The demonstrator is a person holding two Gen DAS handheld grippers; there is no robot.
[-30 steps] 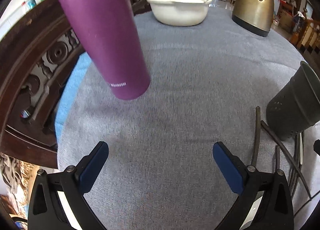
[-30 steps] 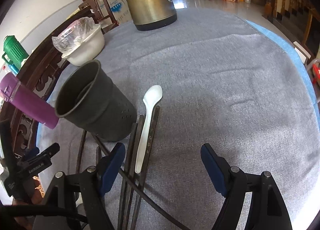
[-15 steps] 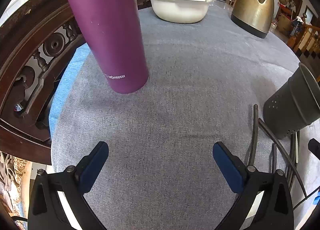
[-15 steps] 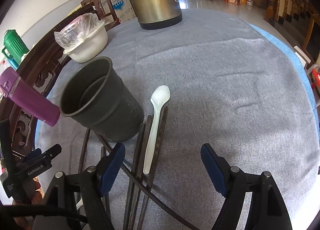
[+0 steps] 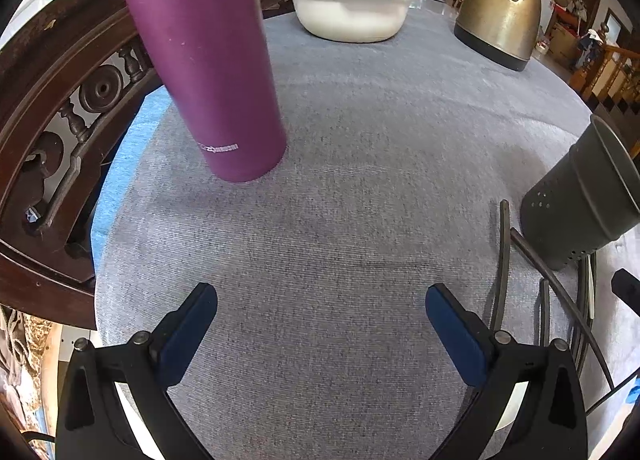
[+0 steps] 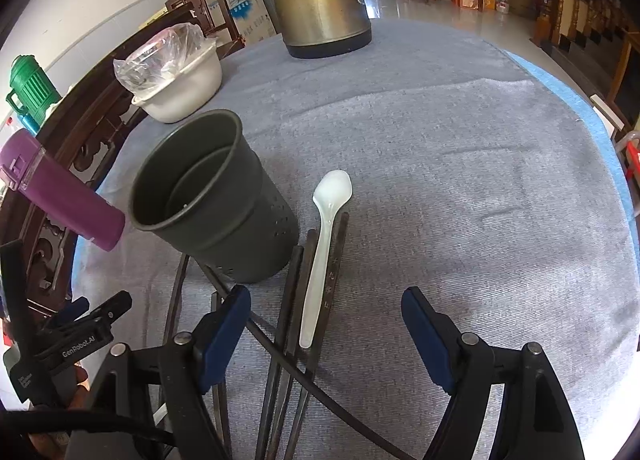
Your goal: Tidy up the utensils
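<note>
Right wrist view is showing one white spoon (image 6: 320, 248), several dark chopsticks (image 6: 298, 300), one perforated utensil holder (image 6: 224, 204); right gripper (image 6: 326, 324) and left gripper (image 5: 320, 324) are gaping wide, empty.

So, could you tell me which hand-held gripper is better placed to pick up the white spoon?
Right hand-held gripper: open, with the white spoon just ahead between its fingers. The left hand-held gripper faces bare cloth.

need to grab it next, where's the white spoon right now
In the right wrist view the white spoon lies on the grey cloth among the dark chopsticks, just right of the dark utensil holder.
</note>
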